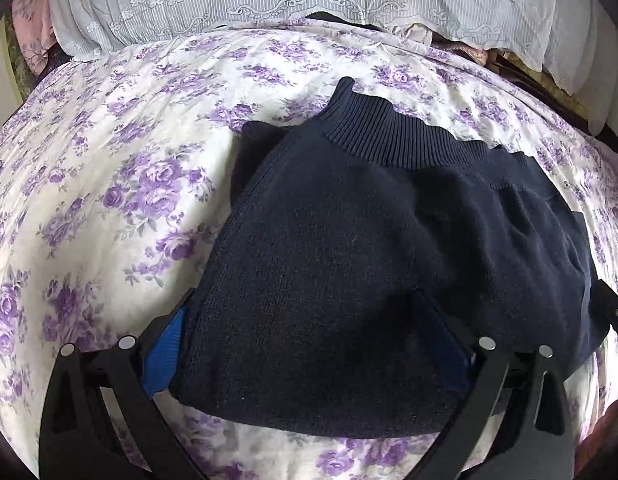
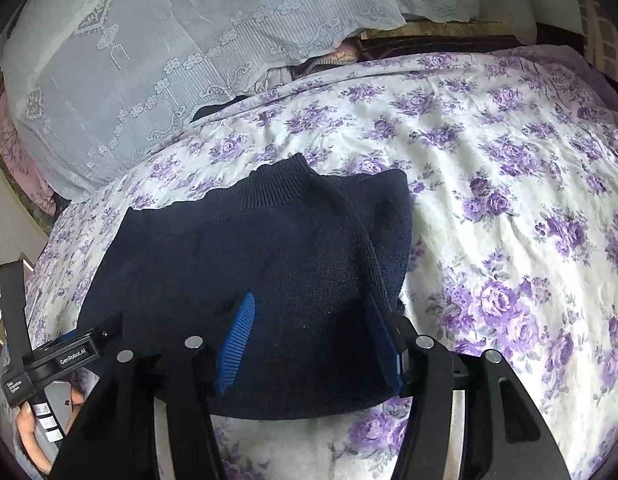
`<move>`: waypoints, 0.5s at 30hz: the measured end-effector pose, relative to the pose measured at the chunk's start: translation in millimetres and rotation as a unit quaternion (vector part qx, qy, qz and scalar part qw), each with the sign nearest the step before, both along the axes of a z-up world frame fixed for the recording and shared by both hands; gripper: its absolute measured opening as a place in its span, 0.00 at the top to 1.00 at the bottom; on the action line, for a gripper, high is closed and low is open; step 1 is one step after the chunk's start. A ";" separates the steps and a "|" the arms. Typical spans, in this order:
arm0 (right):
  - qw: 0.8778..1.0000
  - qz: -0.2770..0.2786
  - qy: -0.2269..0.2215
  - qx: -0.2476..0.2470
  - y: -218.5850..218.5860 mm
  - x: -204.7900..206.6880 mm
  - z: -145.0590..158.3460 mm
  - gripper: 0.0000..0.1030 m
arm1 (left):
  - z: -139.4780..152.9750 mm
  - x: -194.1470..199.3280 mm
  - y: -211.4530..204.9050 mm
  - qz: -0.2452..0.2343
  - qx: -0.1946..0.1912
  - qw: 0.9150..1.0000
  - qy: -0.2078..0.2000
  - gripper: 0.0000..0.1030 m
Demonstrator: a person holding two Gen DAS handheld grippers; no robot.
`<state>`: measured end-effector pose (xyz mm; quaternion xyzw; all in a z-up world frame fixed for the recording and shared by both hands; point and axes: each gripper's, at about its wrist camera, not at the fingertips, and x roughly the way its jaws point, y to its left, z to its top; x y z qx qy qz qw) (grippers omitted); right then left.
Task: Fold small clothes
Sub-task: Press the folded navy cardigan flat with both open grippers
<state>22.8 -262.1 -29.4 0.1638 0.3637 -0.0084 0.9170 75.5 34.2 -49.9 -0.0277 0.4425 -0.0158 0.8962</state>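
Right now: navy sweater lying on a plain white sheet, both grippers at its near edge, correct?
Not plain white: the sheet has a purple flower print, clear in both wrist views. The rest holds: the navy sweater lies on it, left gripper and right gripper at its near edge.

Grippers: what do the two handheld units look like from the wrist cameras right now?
Both are matte black plastic with two long angled fingers each, blue ribbed pads on the inner faces and round silver studs on top. In the right wrist view the left gripper body carries a white "GenRoboLAI" label and a white-striped grip. No cables or sleeves visible.
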 end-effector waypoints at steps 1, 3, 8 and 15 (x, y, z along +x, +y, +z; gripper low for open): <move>1.000 -0.002 -0.006 0.004 -0.8 -2.0 1.7 0.44 | 2.0 -2.9 -1.1 0.001 0.006 1.000 -0.006 0.04; 1.000 -0.006 -0.017 0.014 -3.1 -5.6 5.8 0.44 | 6.1 -7.1 -5.2 0.002 0.021 1.000 -0.020 0.04; 0.999 -0.008 -0.032 0.019 -2.9 -7.6 11.8 0.44 | 18.3 -5.0 -11.8 -0.004 0.036 0.998 -0.046 0.04; 0.998 -0.004 -0.058 -0.002 12.1 8.2 21.3 0.44 | 29.5 20.9 -16.4 0.007 0.037 0.996 -0.078 0.04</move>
